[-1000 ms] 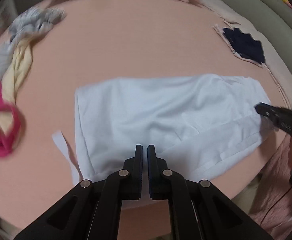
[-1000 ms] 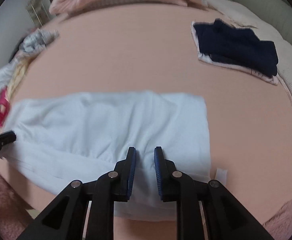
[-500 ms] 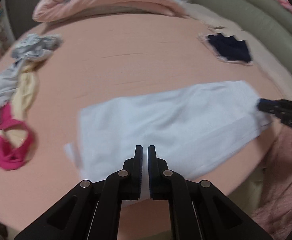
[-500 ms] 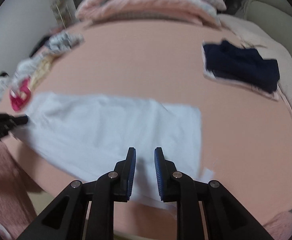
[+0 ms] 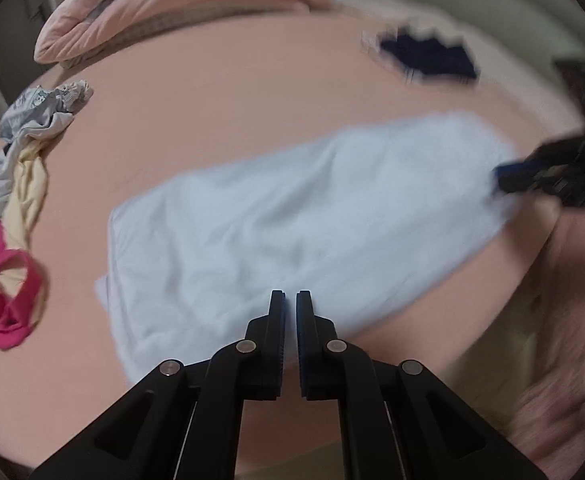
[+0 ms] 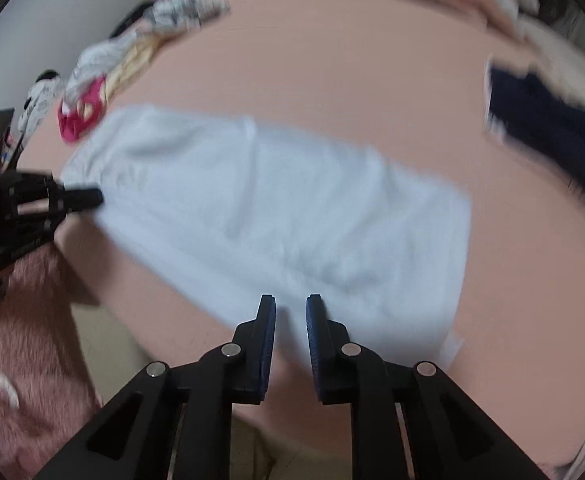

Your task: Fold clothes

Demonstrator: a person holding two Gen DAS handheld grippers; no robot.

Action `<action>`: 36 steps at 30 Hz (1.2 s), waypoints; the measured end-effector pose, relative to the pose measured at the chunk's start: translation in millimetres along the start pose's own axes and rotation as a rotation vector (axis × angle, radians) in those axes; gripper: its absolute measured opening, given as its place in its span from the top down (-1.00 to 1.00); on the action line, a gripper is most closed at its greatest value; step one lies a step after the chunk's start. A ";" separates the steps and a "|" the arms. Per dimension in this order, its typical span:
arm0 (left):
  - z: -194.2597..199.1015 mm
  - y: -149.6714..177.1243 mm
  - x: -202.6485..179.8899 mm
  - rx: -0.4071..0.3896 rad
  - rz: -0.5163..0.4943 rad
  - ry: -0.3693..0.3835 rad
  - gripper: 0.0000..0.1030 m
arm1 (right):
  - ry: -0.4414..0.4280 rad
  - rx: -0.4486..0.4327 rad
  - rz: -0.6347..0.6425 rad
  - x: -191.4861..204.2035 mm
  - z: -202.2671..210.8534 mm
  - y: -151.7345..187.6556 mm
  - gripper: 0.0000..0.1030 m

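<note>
Both near-edge corners of the white garment (image 5: 292, 216) now lifted off the bed (image 5: 228, 92): left hand-held gripper (image 5: 288, 300) pinching it, right hand-held gripper (image 6: 290, 308) closing on it; fold can start.

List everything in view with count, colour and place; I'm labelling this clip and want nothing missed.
white garment: one, white, spread across the near part of the bed, stretched between both claws
navy garment: one, dark navy, folded, far right on the bed
clothes heap: one pile, grey, yellow and pink, left edge of the bed
bed sheet: one, peach, under everything
quilt: one, pink, bunched at the far end
left claw: one, black, shut on the garment's left end
right claw: one, black with blue pads, closing, the garment's right end between its fingers
</note>
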State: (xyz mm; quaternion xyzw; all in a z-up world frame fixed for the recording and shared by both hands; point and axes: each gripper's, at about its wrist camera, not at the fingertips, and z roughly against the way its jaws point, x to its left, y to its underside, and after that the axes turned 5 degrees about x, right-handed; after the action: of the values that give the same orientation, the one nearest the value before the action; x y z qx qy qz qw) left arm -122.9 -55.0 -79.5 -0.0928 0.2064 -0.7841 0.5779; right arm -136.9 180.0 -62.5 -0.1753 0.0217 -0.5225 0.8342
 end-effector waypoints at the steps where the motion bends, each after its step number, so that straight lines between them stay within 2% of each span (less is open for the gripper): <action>1: 2.6 -9.0 0.9 -0.028 0.018 0.001 0.92 | -0.014 -0.031 -0.025 2.7 -2.5 -8.1 0.57; 2: 0.9 -19.3 1.7 -0.037 0.048 0.011 0.92 | -0.028 -0.062 -0.050 5.3 -5.0 -16.2 0.52; 3: -9.8 -26.6 4.3 -0.007 0.087 0.022 0.92 | -0.042 -0.093 -0.074 8.0 -7.4 -24.3 0.48; 4: -21.8 -33.5 7.2 0.029 0.128 0.032 0.92 | -0.064 -0.077 -0.092 12.2 -18.8 -31.5 0.48; 6: -45.8 -47.3 13.0 0.101 0.210 0.053 0.91 | -0.048 -0.013 -0.110 23.9 -51.2 -39.0 0.48; 8: -55.7 -35.4 11.6 0.170 0.186 0.034 0.91 | 0.018 0.025 -0.063 38.3 -69.0 -30.4 0.48; 10: -50.7 -15.5 17.7 0.156 0.147 0.086 0.91 | 0.052 0.029 0.005 45.8 -64.2 -17.7 0.48; 12: -41.2 -8.6 31.2 0.160 0.213 0.151 0.91 | 0.033 0.039 0.044 39.2 -52.8 -4.4 0.48; 14: -26.3 -23.0 26.3 0.095 0.208 0.043 0.85 | -0.002 0.029 0.023 29.2 -43.3 -3.7 0.48; 15: -19.5 -31.4 20.9 0.035 0.200 0.030 0.82 | -0.012 0.008 -0.002 23.8 -37.8 -7.4 0.47; 16: -12.8 -39.7 15.0 -0.030 0.192 0.025 0.68 | -0.012 -0.026 -0.035 21.3 -34.0 -15.0 0.46; 17: -13.3 -46.1 11.8 -0.048 0.208 0.073 0.25 | -0.009 -0.066 -0.070 19.7 -30.7 -23.9 0.46; 18: -22.4 -53.1 10.0 -0.018 0.238 0.138 -0.13 | -0.021 -0.090 -0.097 18.6 -31.3 -33.0 0.46; 19: -36.1 -53.6 9.3 0.040 0.275 0.184 -0.62 | -0.041 -0.091 -0.122 18.8 -36.8 -40.1 0.45; 21: -51.4 -41.4 4.1 0.120 0.258 0.141 -0.61 | -0.047 -0.038 -0.138 20.7 -54.6 -42.8 0.45; 22: -52.3 -33.6 -1.0 0.128 0.206 0.076 -0.53 | -0.025 -0.009 -0.129 22.7 -63.0 -39.8 0.51; 23: -46.6 -24.7 0.0 0.124 0.165 -0.005 -0.32 | -0.004 0.020 -0.119 24.6 -71.5 -36.8 0.54; 25: -33.4 -6.7 3.9 0.112 0.086 -0.169 -0.26 | 0.045 0.016 -0.050 20.7 -64.4 -22.4 0.59; 26: -22.3 0.4 18.2 0.098 0.135 -0.177 -0.26 | 0.057 0.014 -0.044 14.1 -58.8 -16.4 0.66; 27: -10.5 7.2 34.5 0.081 0.198 -0.173 -0.26 | 0.047 0.001 -0.062 5.1 -51.1 -11.1 0.82; 29: 7.2 10.6 51.5 0.035 0.316 -0.153 -0.24 | 0.035 -0.042 -0.115 -10.8 -33.1 -3.5 0.83; 30: 11.3 7.1 47.2 0.012 0.307 -0.141 -0.24 | 0.044 -0.075 -0.143 -15.9 -23.1 -2.3 0.70; 31: 14.6 2.9 41.4 -0.009 0.291 -0.126 -0.24 | 0.070 -0.107 -0.158 -16.8 -14.7 -4.7 0.68; 33: 7.1 -8.1 11.1 -0.023 0.196 -0.073 -0.24 | 0.073 -0.174 -0.186 -11.4 -4.7 -16.6 0.60; 34: 0.5 -10.6 -1.9 0.001 0.149 -0.080 -0.24 | 0.054 -0.192 -0.199 -6.1 -5.2 -24.8 0.49; 36: -21.6 -14.0 -20.9 0.086 0.080 -0.166 -0.24 | 0.052 -0.166 -0.184 7.8 -18.9 -35.1 0.47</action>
State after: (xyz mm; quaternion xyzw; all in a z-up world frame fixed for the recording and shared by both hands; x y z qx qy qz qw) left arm -136.8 -27.1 -90.9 -0.1245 0.1276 -0.7579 0.6275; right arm -167.8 154.3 -68.0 -0.2313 0.0705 -0.5975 0.7646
